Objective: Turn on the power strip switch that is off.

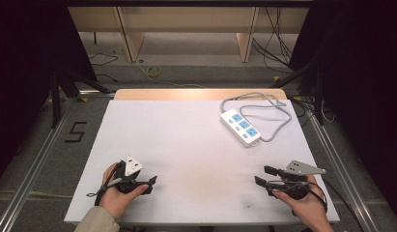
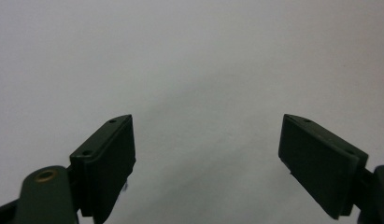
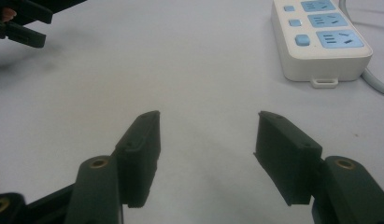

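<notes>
- Left gripper: held in the person's left hand at the near left of the table, pointing toward the middle. Jaws spread wide in the left gripper view, nothing between them; bare white surface ahead. It probably waits in reserve, well apart from any object.
- Right gripper: held in the right hand at the near right, jaws spread wide and empty in the right gripper view. It points toward the table's middle and the far right part, a stance that suits a reach for the strip.
- Power strip: white, with blue sockets and small blue switches, lying flat on the far right part of the table, well apart from both grippers. Sockets face up, so it looks ready to be worked from above.
- Cable: grey, looped loosely behind and beside the strip toward the far edge, slack enough to let the strip shift.
- Table: white top, faintly smudged near the front.
</notes>
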A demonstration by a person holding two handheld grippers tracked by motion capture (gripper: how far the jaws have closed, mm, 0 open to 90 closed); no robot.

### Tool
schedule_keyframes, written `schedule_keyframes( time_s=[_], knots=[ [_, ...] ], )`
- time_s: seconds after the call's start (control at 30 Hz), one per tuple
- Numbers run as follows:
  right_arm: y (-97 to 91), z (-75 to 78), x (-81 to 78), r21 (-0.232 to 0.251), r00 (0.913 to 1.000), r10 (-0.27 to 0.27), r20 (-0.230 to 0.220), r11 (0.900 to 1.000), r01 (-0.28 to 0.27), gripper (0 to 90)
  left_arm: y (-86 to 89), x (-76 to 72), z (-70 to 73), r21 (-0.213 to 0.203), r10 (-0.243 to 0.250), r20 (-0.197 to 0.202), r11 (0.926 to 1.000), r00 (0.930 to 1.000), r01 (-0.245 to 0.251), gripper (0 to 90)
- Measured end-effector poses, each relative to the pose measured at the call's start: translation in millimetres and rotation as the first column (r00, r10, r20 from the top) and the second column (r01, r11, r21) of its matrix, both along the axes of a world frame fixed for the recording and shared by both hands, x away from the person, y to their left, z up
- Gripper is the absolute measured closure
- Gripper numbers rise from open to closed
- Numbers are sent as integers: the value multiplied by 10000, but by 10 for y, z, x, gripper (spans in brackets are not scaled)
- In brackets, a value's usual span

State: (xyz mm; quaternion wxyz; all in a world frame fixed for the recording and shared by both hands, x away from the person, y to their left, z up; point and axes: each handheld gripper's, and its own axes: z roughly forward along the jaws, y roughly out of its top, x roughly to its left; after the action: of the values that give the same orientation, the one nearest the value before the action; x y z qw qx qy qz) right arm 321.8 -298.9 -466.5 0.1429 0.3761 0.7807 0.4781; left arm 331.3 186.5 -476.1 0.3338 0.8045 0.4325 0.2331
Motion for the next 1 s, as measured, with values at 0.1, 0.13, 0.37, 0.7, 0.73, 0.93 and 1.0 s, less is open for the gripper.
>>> schedule_keyframes(
  time_s=[0.1, 0.13, 0.37, 0.7, 0.73, 0.93, 1.0],
  knots=[
    [3, 4, -7, -22, 10000, 45, 20, 10000, -45, 423, -10, 1, 2, 42, -13, 10, 10000, 10000, 13, 187],
    [8, 14, -16, -65, 10000, 71, 14, 10000, -70, 439, -10, 0, 4, 52, -1, 37, 10000, 10000, 1, 189],
    [25, 55, -16, -632, 9999, 94, -69, 9979, -99, 598, -16, -3, 4, 115, 25, 58, 9999, 10000, -26, 200],
    [53, 176, 43, -1321, 9998, -27, 205, 9912, 54, 873, -34, 9, 5, 125, 49, 119, 9999, 9999, -51, 204],
    [58, 181, 44, -1371, 9998, -50, 187, 9905, 75, 883, -34, 9, 5, 125, 49, 119, 9999, 9999, -51, 204],
    [77, 195, 57, -1552, 9999, -106, -37, 9878, 99, 900, -41, 13, 8, 140, 30, 146, 9999, 9999, -32, 204],
    [80, 200, 64, -1580, 9998, -158, -108, 9873, 139, 900, -38, 15, 11, 128, 38, 177, 9999, 9998, -40, 204]
  ],
)
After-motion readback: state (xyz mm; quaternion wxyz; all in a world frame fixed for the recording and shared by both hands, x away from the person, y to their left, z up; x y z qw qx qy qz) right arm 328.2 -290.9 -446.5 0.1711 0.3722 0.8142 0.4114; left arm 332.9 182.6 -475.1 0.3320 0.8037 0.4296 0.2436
